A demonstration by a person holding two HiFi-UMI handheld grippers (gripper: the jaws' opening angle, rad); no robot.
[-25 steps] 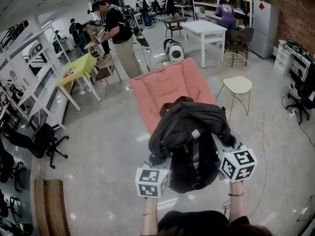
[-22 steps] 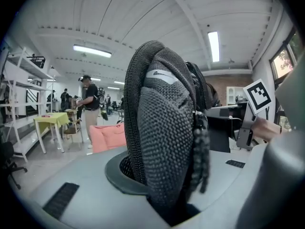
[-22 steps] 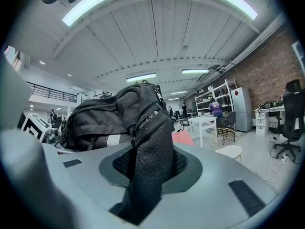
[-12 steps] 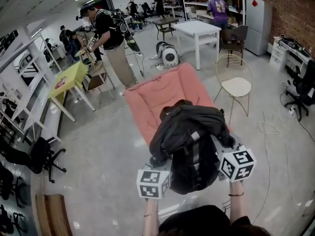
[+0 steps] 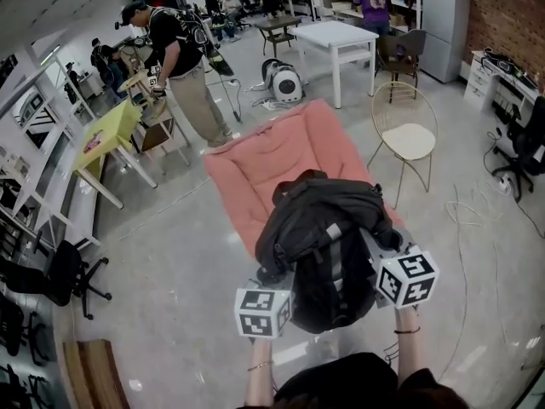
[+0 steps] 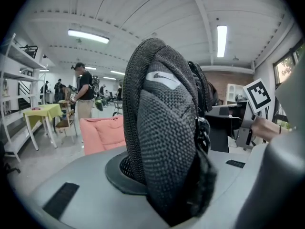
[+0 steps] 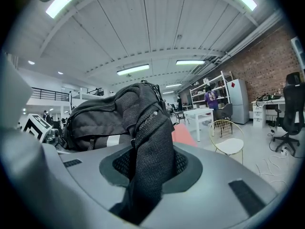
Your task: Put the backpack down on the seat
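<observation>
A black backpack (image 5: 328, 237) hangs in the air between my two grippers, over the near end of a salmon-pink cushioned seat (image 5: 272, 156). My left gripper (image 5: 271, 290) is shut on one mesh shoulder strap (image 6: 164, 142), which fills the gap between its jaws. The right gripper (image 5: 385, 258) is shut on the other mesh strap (image 7: 150, 161). From the right gripper view the backpack's body (image 7: 102, 120) lies to the left of the strap. The seat (image 6: 102, 132) shows low and pink behind the strap in the left gripper view.
A gold wire chair (image 5: 407, 139) with a white seat stands right of the pink seat. A white table (image 5: 345, 37) is beyond it, a yellow table (image 5: 106, 130) at left. A person (image 5: 183, 66) stands past the seat's far left corner. Cables (image 5: 473, 220) lie on the floor at right.
The view has shifted slightly forward; the pink seat and backpack sit a little higher and closer. Both grippers keep the same hold on the straps. The standing person has moved left.
</observation>
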